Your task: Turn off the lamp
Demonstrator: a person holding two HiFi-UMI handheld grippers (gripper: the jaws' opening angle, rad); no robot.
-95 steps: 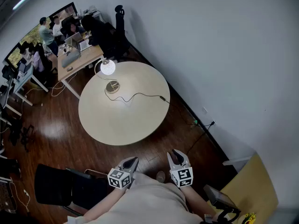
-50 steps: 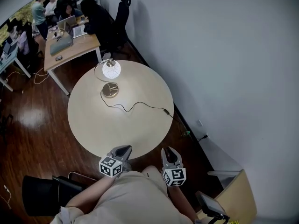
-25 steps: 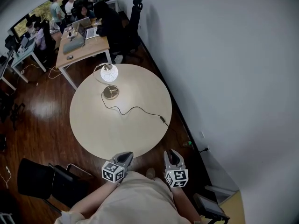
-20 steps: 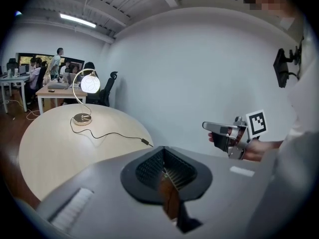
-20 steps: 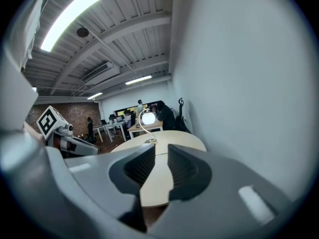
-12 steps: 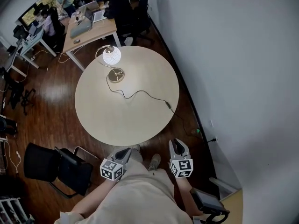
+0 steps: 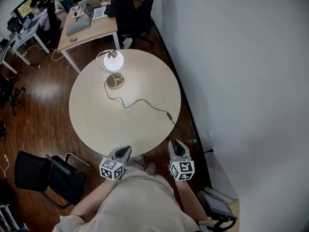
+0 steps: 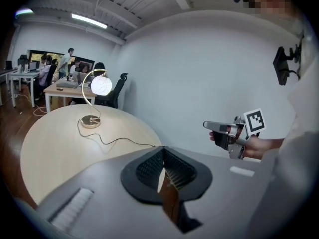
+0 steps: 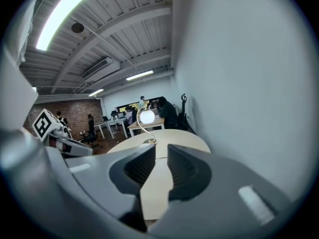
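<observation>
The lamp stands lit at the far side of the round table, its white globe on a curved brass stem over a round brass base. Its black cord snakes across the top to an inline switch near the right rim. Both grippers hover at the table's near edge, far from the lamp. The left gripper has its jaws together at the tips with nothing between them. The right gripper stands slightly open and empty. The globe and base show ahead in the left gripper view, and the globe in the right gripper view.
A black chair stands at the left by the person. Beyond the table is a wooden desk with laptops, seated people and a black office chair. A white wall runs close along the right, with a floor plug below it.
The person has stepped closer to the table, so both grippers now sit at its near edge. The lamp stays lit and the cord has not moved.
</observation>
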